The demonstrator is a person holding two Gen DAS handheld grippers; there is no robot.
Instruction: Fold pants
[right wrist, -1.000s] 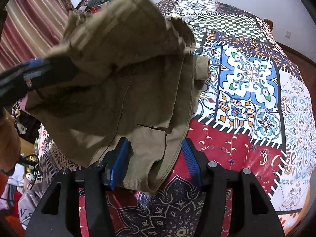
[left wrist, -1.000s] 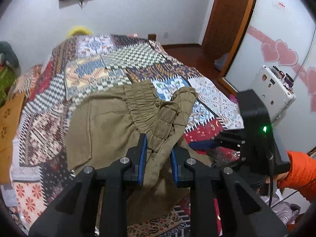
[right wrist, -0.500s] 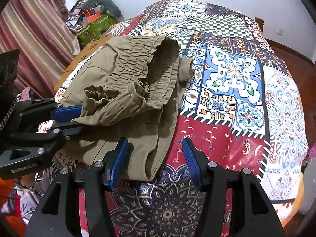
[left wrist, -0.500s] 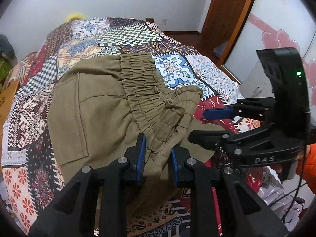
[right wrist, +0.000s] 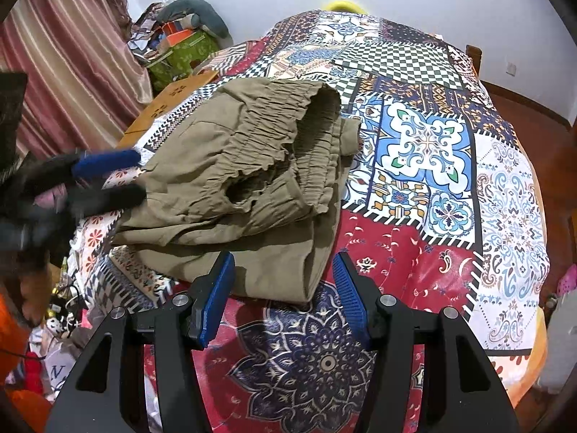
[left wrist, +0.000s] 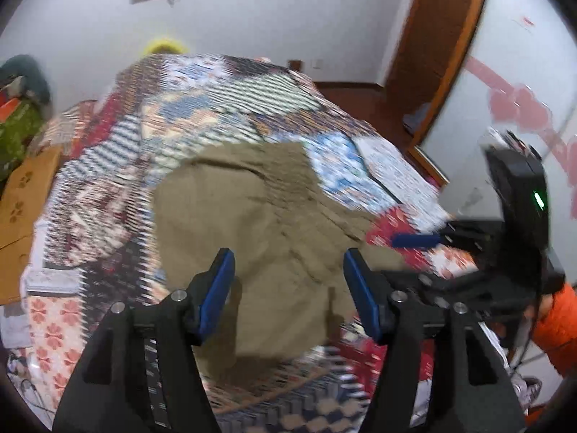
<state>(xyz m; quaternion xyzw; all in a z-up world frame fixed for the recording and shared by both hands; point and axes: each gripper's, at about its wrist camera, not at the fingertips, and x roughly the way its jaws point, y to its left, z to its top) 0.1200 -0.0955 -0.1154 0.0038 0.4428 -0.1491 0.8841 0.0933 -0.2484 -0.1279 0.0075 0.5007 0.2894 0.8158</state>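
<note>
The olive pants (right wrist: 234,166) lie bunched and folded over on the patchwork bedspread (right wrist: 425,144), with the elastic waistband on top. The left wrist view is motion-blurred; there the pants (left wrist: 259,209) lie flat beyond my left gripper (left wrist: 288,274). Its jaws are opening and stand wide apart, with the cloth below them and not pinched. From the right wrist view the left gripper (right wrist: 119,178) sits at the pants' left edge. My right gripper (right wrist: 283,281) hangs open above the pants' near folded edge, holding nothing. It also shows as the right gripper (left wrist: 411,258) beside the pants.
A striped curtain (right wrist: 54,72), a cardboard box (right wrist: 169,101) and a pile of bags and toys (right wrist: 180,36) line the bed's left side. A wooden door (left wrist: 440,36) stands at the far right. An orange sleeve (left wrist: 555,328) is behind the right gripper.
My left gripper has let go of the waistband: its jaws went from pinched on the cloth to wide apart, and it pulled back. The pants now rest on the bed.
</note>
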